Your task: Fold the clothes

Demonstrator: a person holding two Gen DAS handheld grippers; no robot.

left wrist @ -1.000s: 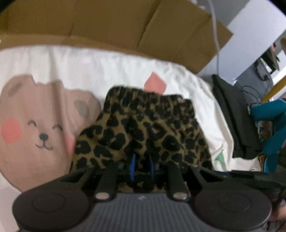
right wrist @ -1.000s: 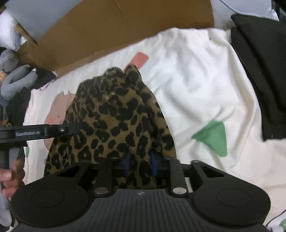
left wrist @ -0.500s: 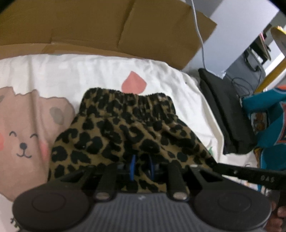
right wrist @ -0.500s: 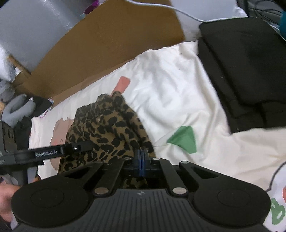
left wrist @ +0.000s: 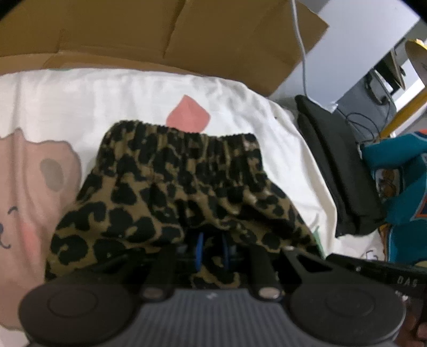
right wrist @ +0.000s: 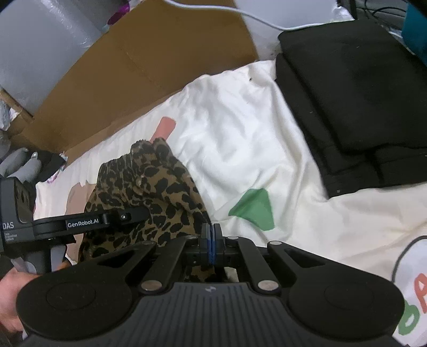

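Note:
Leopard-print shorts point(left wrist: 181, 186) lie on a white bedsheet point(left wrist: 66, 106) with a bear print, the gathered waistband at the far side. My left gripper point(left wrist: 212, 251) is shut on the near edge of the shorts, and fabric shows between its blue pads point(left wrist: 198, 249). In the right wrist view the shorts point(right wrist: 154, 186) sit bunched at the left, with the left gripper point(right wrist: 125, 215) reaching onto them from the side. My right gripper point(right wrist: 211, 244) is shut at the shorts' right edge, its blue pads pressed together with no cloth visible between them.
A stack of folded black clothes point(right wrist: 347, 93) lies on the right side of the sheet. A teal jersey point(left wrist: 397, 186) sits beyond it. Brown cardboard point(left wrist: 186, 40) stands along the far edge, with a white cable point(right wrist: 240, 13) over it. A grey plush point(right wrist: 21, 165) is at the left.
The right gripper's pads, which were apart with leopard cloth between them, have come together, and it has moved right, off the shorts. The shorts now lie flatter with the waistband spread.

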